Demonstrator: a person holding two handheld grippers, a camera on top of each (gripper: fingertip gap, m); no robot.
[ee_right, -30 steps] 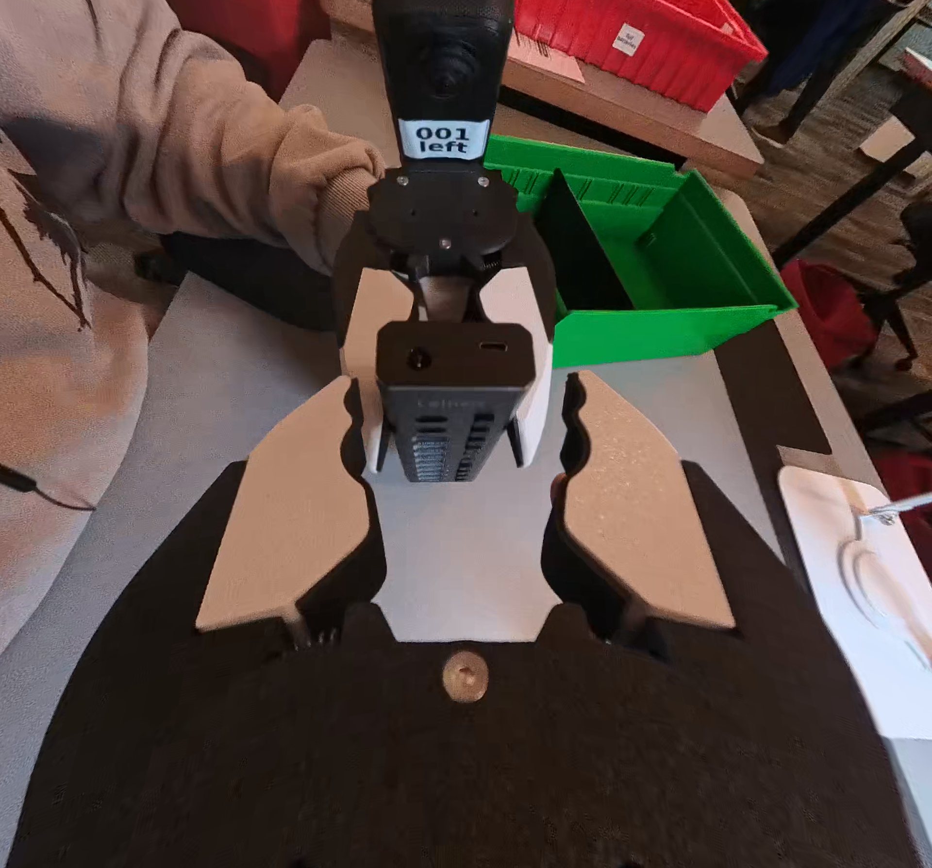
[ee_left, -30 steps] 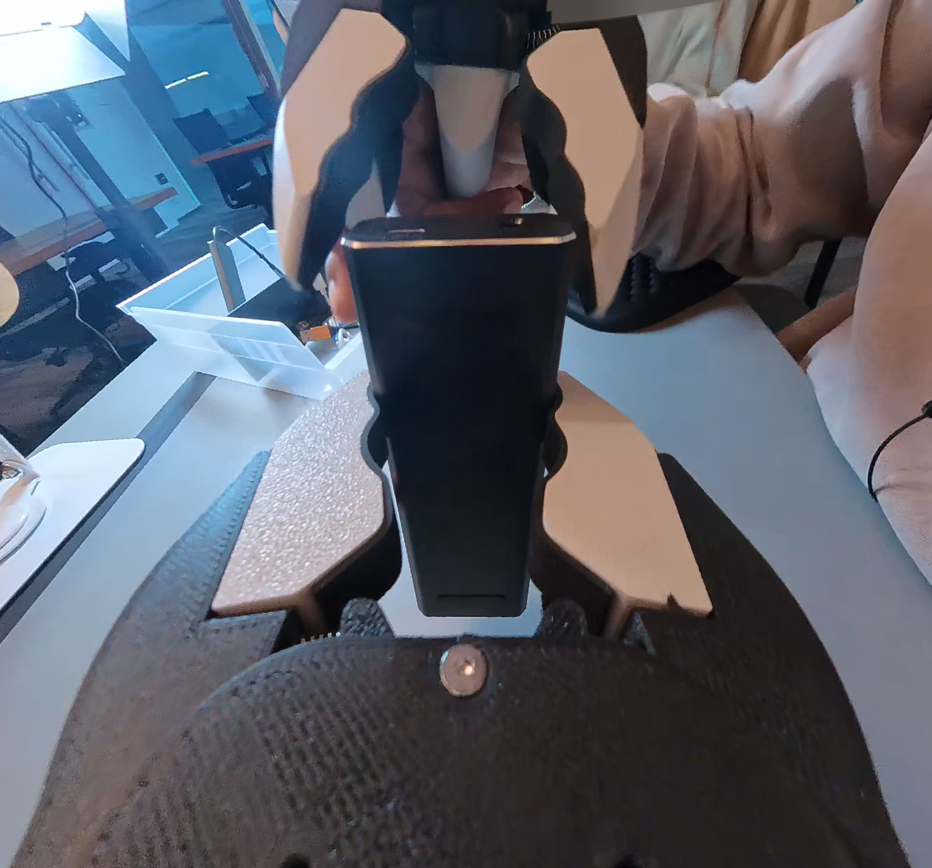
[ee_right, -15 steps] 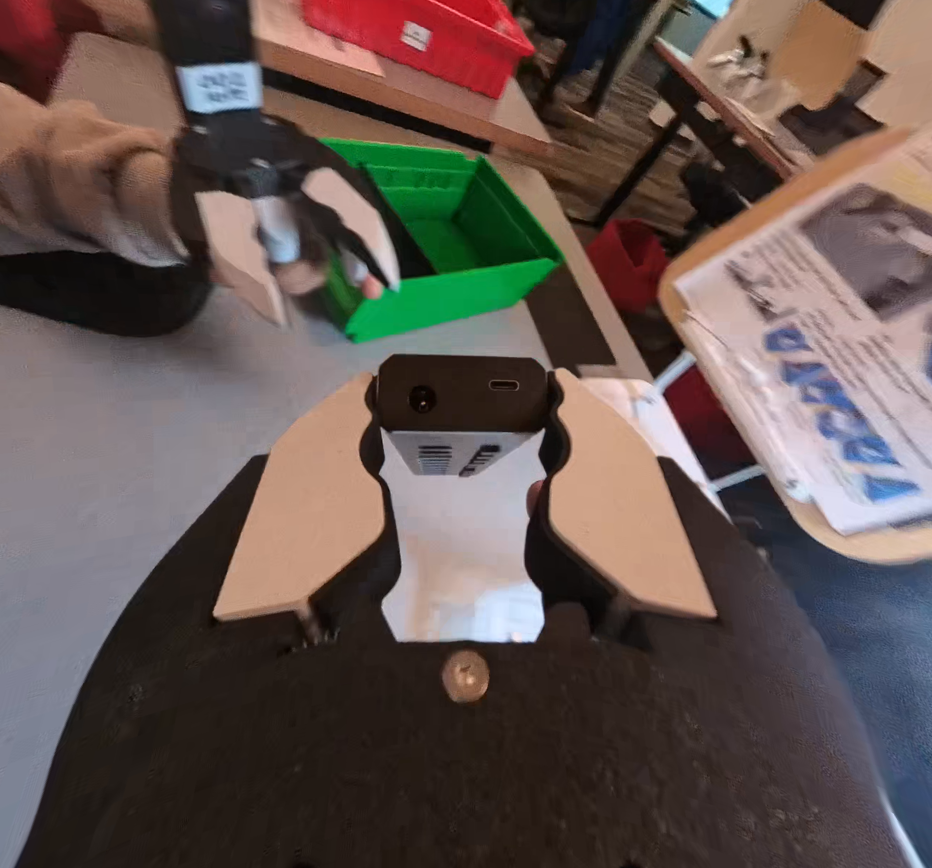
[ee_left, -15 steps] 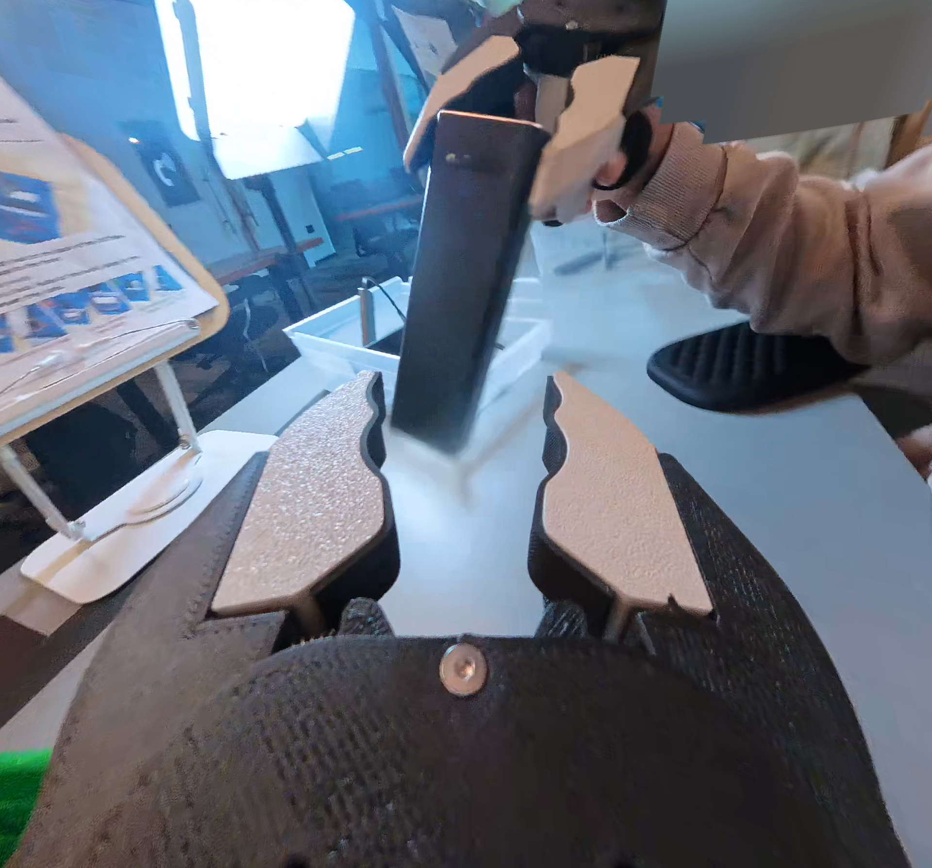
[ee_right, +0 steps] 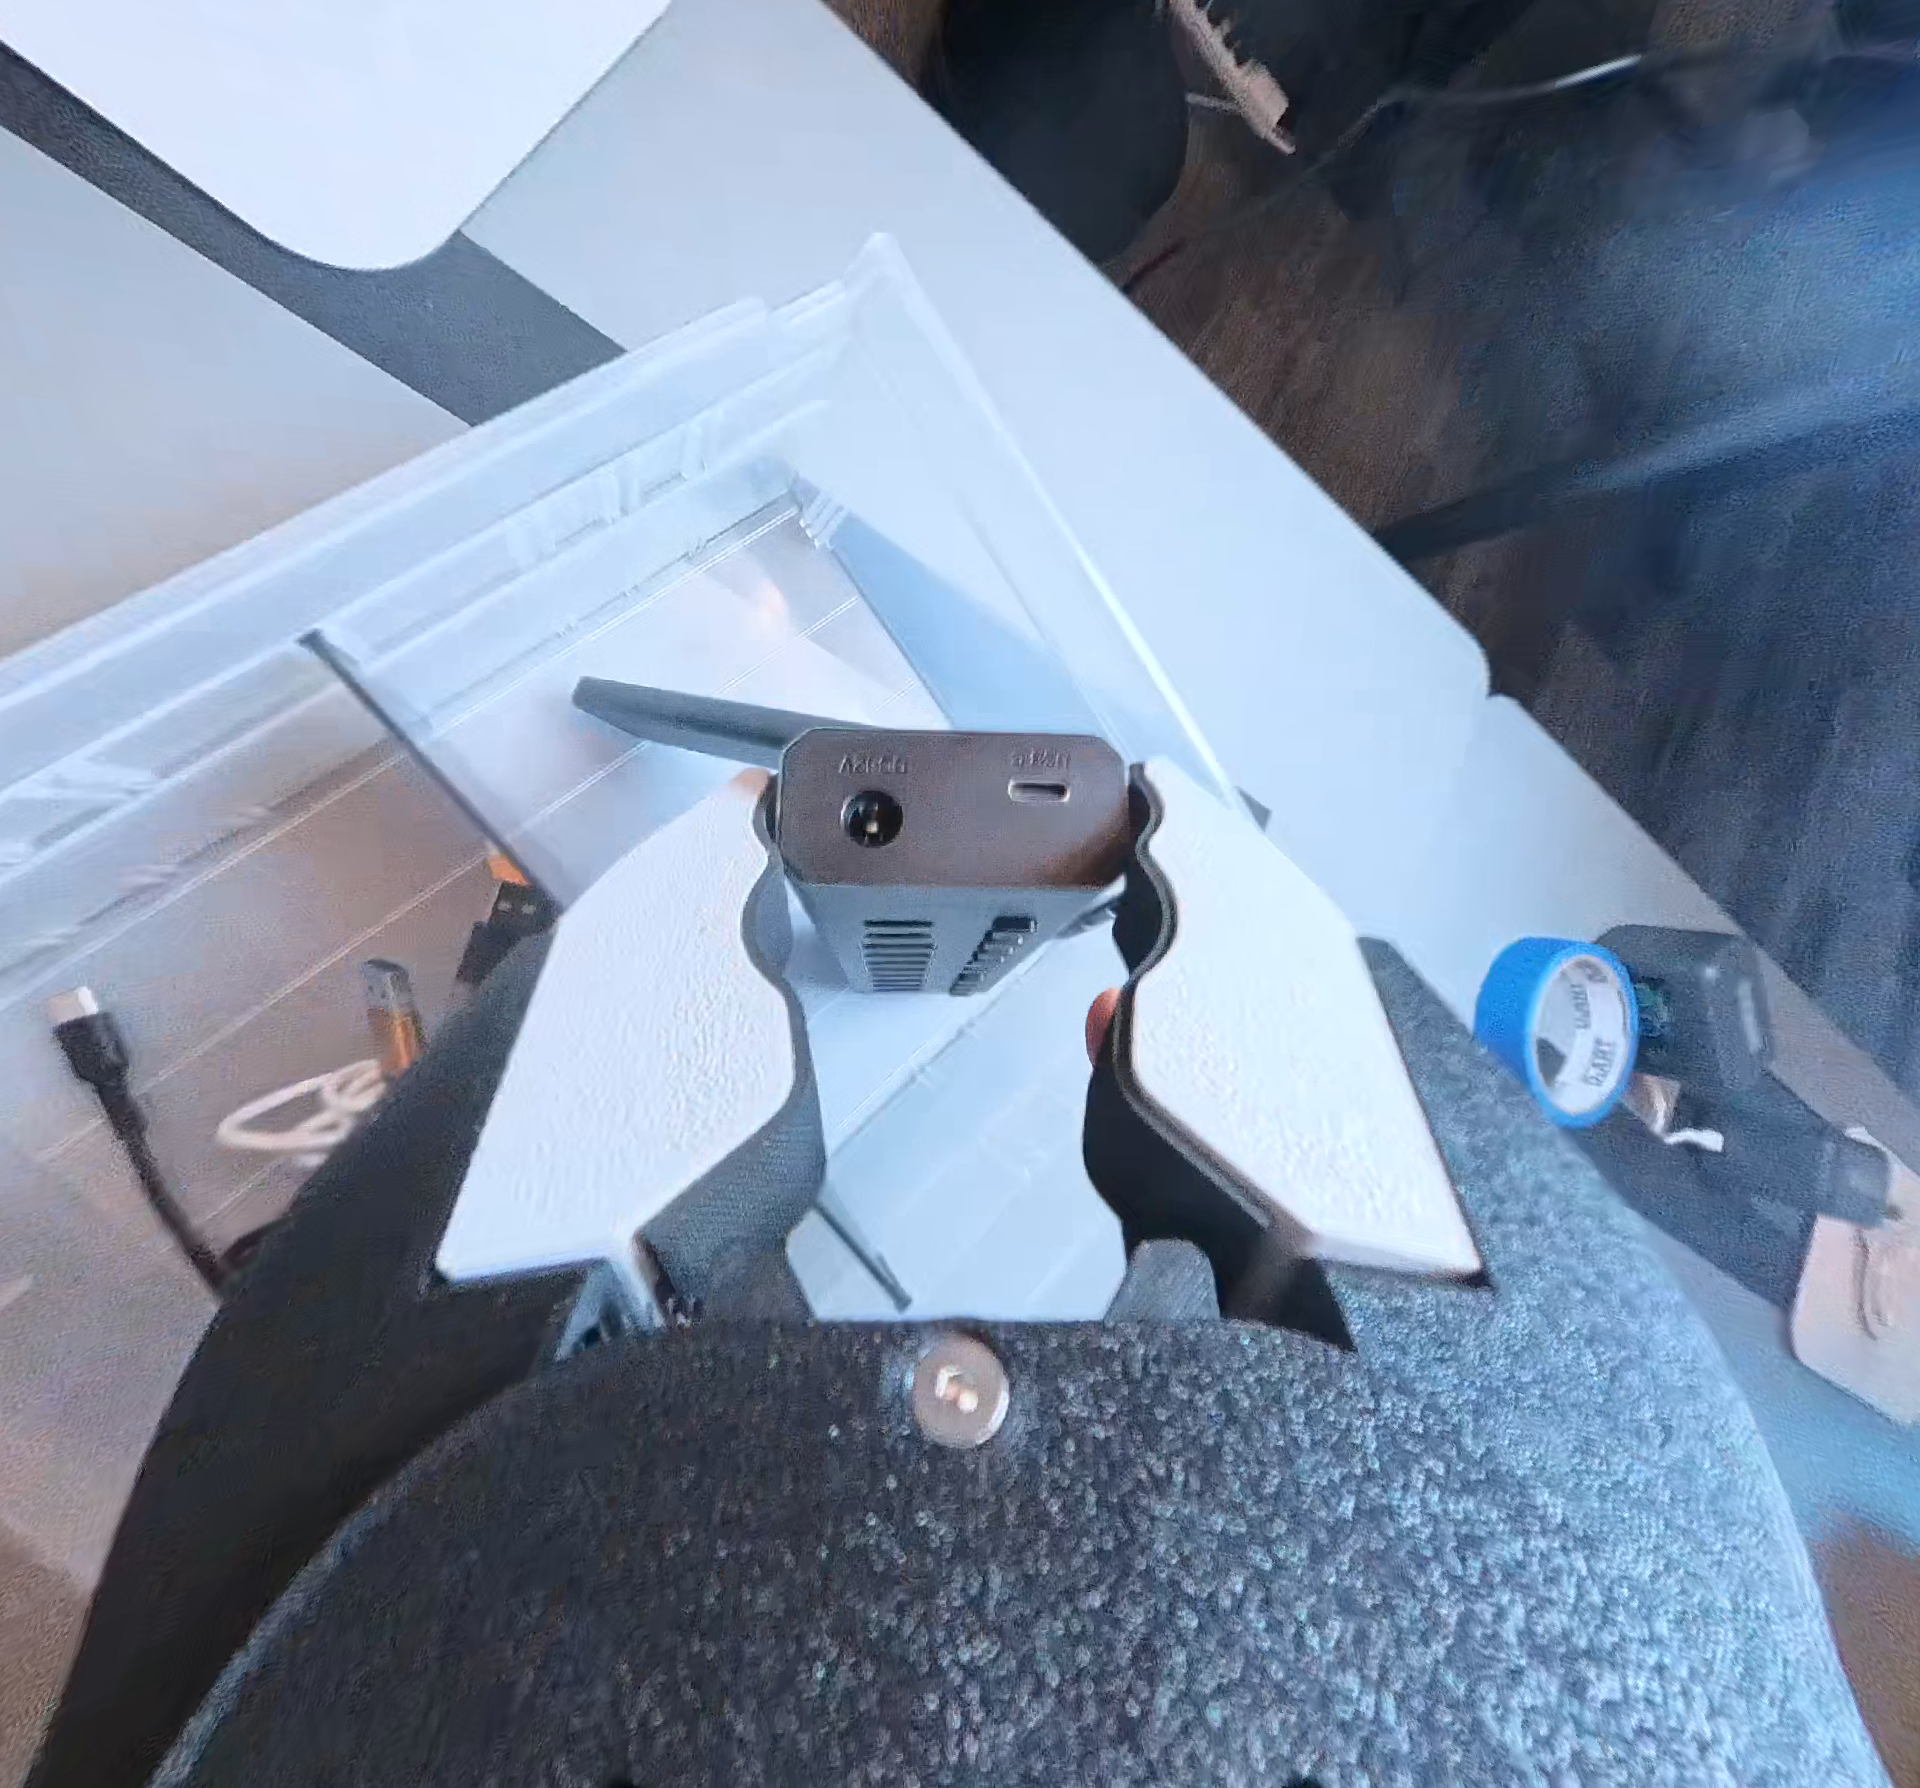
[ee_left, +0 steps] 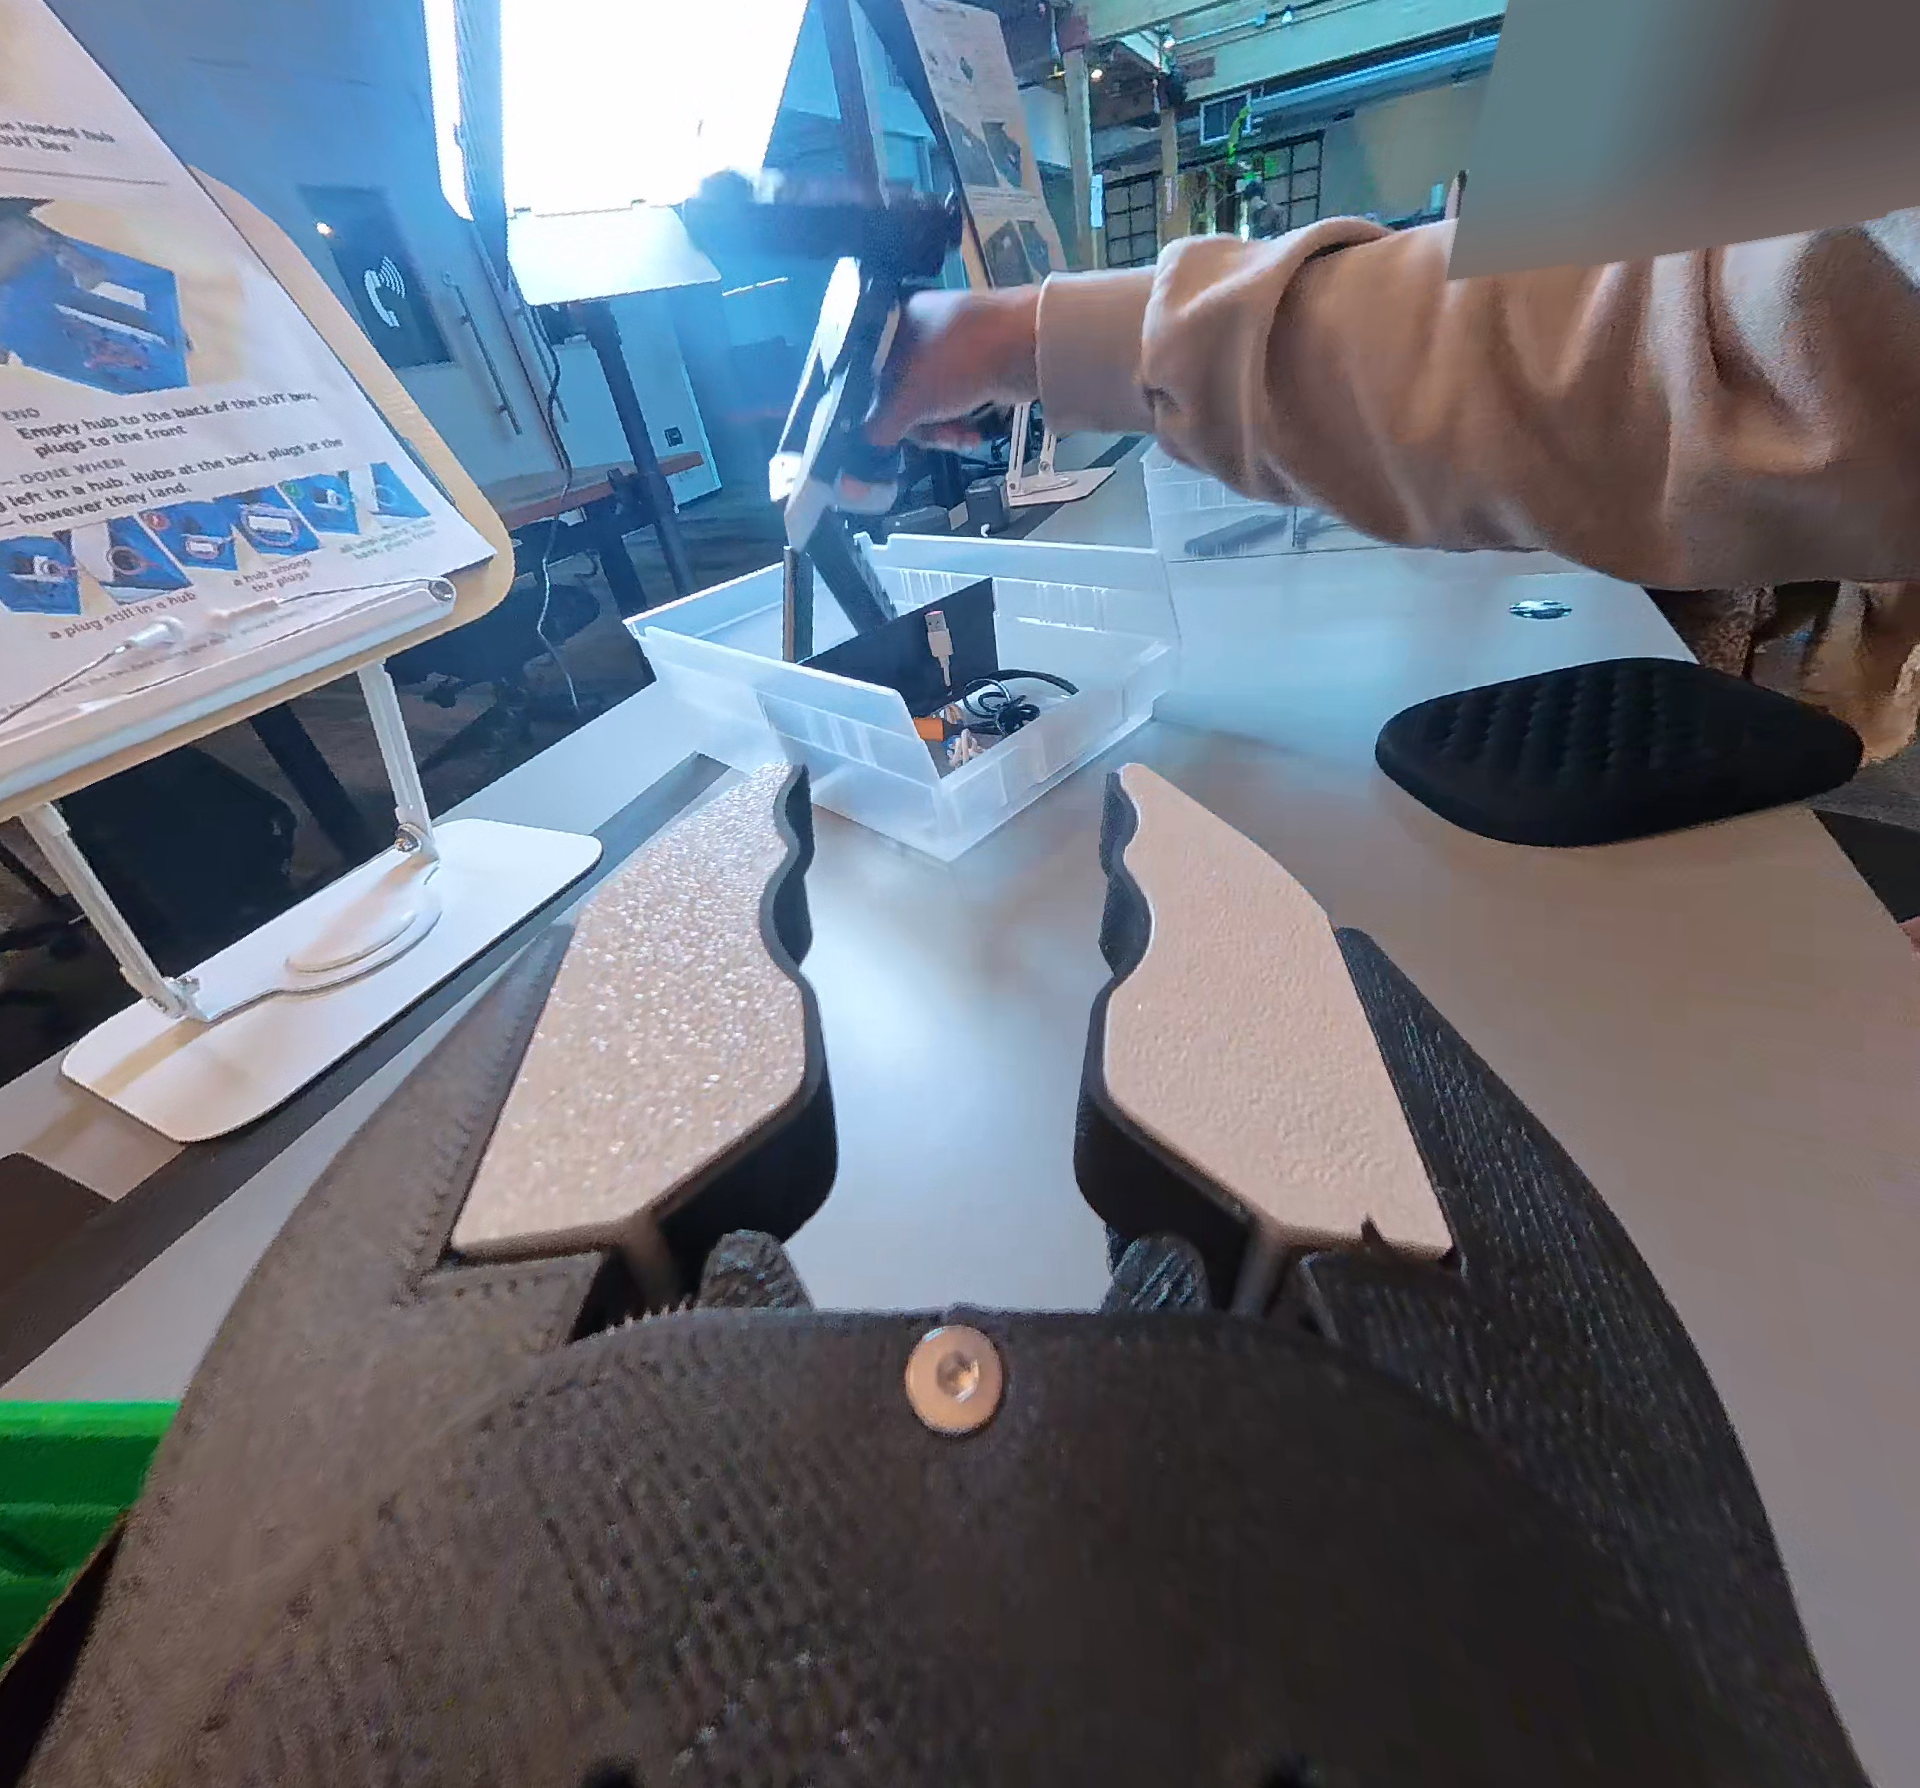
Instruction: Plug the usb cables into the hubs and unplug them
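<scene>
1. The right gripper (ee_right: 951,839) is clamped tight on the dark hub (ee_right: 951,819). It grips the hub at the end with the two small sockets.
2. The hub's long side points down and away, toward 12 o'clock in the right wrist view. It hangs over the back part of the clear bin (ee_right: 436,595).
3. Loose cable plugs (ee_right: 390,1006) lie in the front part of the bin, at about 9 o'clock from the hub.
4. The left gripper (ee_left: 951,907) has its fingers apart and holds nothing. It sits over the grey table (ee_left: 1507,1011).
5. From the left gripper, the bin (ee_left: 862,730) is at 12 o'clock, near.
6. The right gripper is the one over the bin, so I think it puts the hub down there next.
</scene>
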